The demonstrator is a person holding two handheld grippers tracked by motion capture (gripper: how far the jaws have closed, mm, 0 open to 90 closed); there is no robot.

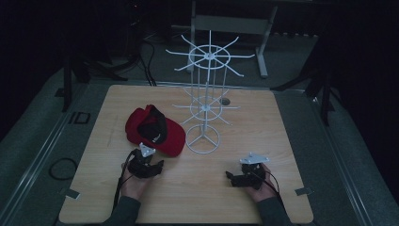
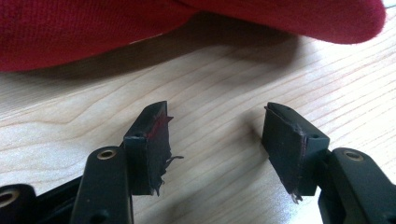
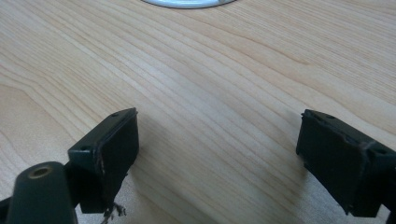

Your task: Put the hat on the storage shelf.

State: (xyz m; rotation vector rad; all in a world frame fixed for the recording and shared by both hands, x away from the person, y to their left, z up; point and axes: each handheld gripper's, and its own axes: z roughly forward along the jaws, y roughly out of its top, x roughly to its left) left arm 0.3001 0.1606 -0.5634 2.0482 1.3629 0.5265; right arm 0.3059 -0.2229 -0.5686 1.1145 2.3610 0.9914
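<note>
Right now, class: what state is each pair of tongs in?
Left tongs: open, holding nothing, just short of the red cap.
Right tongs: open, holding nothing, over bare table.

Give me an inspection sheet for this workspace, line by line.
Surface: wooden table, pale, bare at front.
Job's things: red cap lying beside white wire hat rack, which stands upright mid-table.
Clutter: nothing seen.
Grippers: left hand-held gripper open, just short of the cap's brim; right hand-held gripper open over bare wood.
Cables: black cable trails from left gripper; coil on floor.
Surroundings: dim room, grey stand behind.
</note>
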